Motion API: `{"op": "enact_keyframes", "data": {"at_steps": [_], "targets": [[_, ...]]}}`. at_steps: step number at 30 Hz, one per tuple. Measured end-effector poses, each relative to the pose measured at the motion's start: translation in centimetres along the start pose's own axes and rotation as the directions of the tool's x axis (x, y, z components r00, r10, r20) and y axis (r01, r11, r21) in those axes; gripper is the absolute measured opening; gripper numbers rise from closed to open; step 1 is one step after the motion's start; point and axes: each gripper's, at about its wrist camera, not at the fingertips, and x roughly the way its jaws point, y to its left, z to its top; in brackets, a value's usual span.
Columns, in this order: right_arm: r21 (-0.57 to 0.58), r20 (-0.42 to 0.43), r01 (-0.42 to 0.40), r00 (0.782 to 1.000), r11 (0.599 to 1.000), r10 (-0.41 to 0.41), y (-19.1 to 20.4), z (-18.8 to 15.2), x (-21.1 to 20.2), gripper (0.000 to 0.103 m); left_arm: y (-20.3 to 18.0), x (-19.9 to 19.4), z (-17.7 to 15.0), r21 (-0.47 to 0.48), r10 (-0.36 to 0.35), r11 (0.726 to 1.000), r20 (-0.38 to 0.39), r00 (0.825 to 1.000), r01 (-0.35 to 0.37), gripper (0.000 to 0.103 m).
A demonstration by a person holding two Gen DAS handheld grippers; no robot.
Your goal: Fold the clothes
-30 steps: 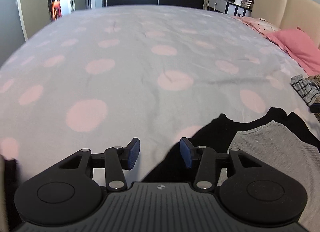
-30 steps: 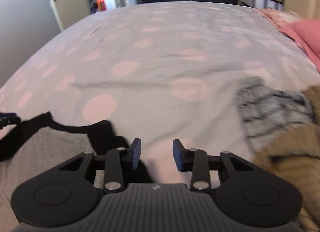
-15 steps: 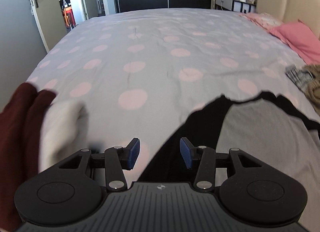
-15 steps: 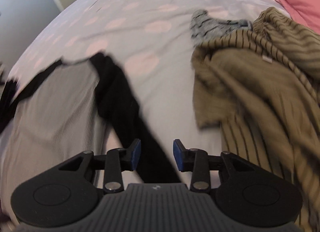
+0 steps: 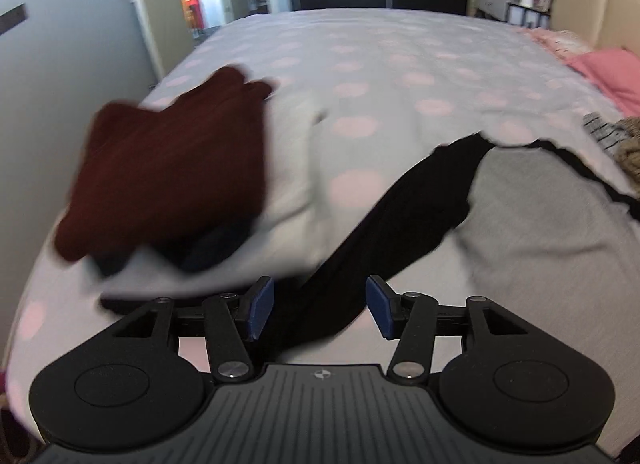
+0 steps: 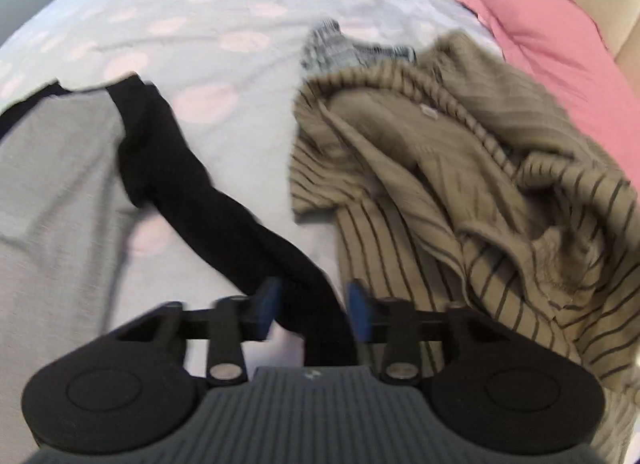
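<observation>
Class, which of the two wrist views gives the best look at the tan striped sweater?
The right wrist view: the tan striped sweater fills its right half, crumpled on the bed, collar and stripes plain. The left wrist view catches only a small scrap at the right edge.

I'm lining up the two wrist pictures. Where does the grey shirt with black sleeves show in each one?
Left wrist: the grey shirt fills the right half, one black sleeve running down between the claw's fingers.
Right wrist: the grey shirt lies at the left edge, its other black sleeve reaching down to the claw.
Shared landmark: the pink pillow at the right by the headboard.
</observation>
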Motion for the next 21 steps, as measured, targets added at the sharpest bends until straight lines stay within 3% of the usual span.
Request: {"op": "enact_keyframes", "data": {"at_steps": [5,10,14,15,16,18,19,21], "targets": [[-0.007,0.013,-0.106,0.994,0.994,0.106,5.5,1.4,-5.0,0.049,3.2,0.6,-3.5,-0.062,0.032,0.998,-0.018,0.999,-0.033,0.050],[-0.102,0.031,-0.252,0.966,0.962,0.256,13.6,0.5,-8.4,0.058,5.0,2.8,-5.4,-0.100,0.051,0.994,-0.025,0.998,-0.054,0.050],[-0.196,0.060,-0.308,0.944,0.931,0.325,19.9,-1.2,-8.3,0.055,6.0,5.1,-5.7,-0.089,0.049,0.995,-0.054,0.997,-0.053,0.049],[-0.211,0.056,-0.322,0.939,0.923,0.340,21.3,-1.5,-7.9,0.049,6.1,5.7,-5.6,-0.082,0.048,0.995,-0.068,0.996,-0.054,0.044],[-0.223,0.037,-0.335,0.936,0.916,0.351,22.7,-1.5,-7.3,0.035,6.2,6.2,-5.5,-0.077,0.041,0.996,-0.081,0.996,-0.047,0.033],[-0.253,0.025,-0.343,0.932,0.905,0.360,25.1,-1.2,-6.6,0.023,6.5,7.0,-5.3,-0.071,0.022,0.997,-0.103,0.994,-0.030,0.017],[-0.270,0.025,-0.345,0.931,0.899,0.365,26.1,-0.9,-6.2,0.023,6.7,7.1,-5.1,-0.080,0.006,0.997,-0.104,0.995,-0.014,0.007],[-0.290,0.029,-0.359,0.923,0.887,0.383,27.7,0.1,-5.4,0.023,7.1,6.4,-4.4,-0.084,-0.001,0.996,-0.080,0.997,-0.006,0.000]]}}
